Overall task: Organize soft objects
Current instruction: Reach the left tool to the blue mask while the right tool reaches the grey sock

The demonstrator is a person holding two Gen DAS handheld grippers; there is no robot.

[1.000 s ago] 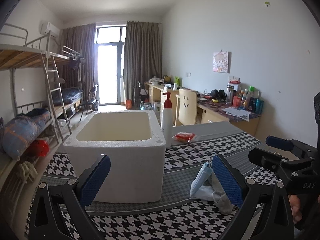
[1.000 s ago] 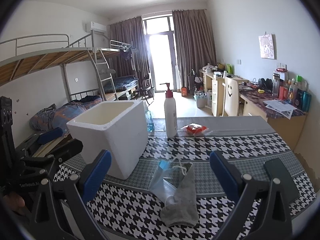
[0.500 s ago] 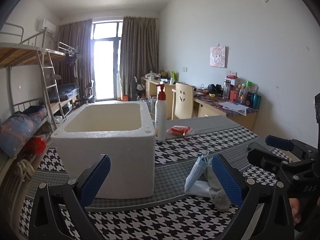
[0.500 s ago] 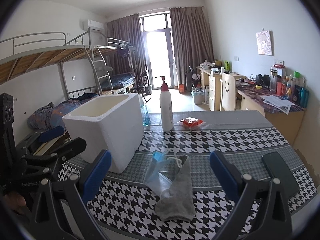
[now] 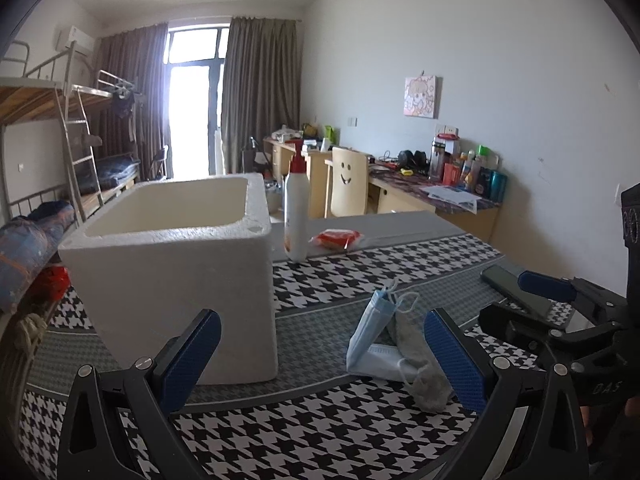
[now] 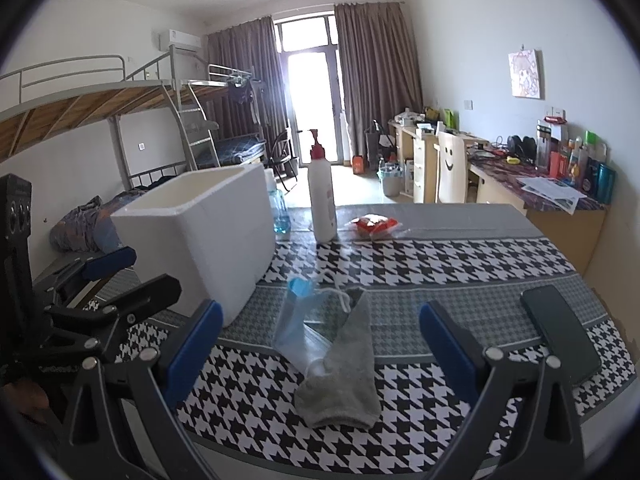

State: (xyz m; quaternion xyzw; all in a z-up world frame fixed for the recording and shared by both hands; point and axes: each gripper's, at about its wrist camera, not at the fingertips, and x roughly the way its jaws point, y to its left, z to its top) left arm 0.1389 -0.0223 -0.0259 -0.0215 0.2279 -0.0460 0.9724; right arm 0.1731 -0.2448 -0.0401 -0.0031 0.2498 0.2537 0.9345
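Hovering over the near edge of the table (image 6: 460,276), both grippers empty, jaws spread wide.

Left gripper (image 5: 320,354) faces the white foam box (image 5: 176,280) at the table's left side. Right gripper (image 6: 320,344) frames the grey sock (image 6: 344,364), which overlaps the blue face mask (image 6: 296,312) near the middle of the near edge, just right of the box. Pump bottle (image 6: 322,196) and red packet (image 6: 374,226) stand at the far edge; black phone (image 6: 560,332) lies by the right edge.

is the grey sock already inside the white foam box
No, the grey sock lies flat on the houndstooth tablecloth beside the white foam box, partly over a blue face mask.
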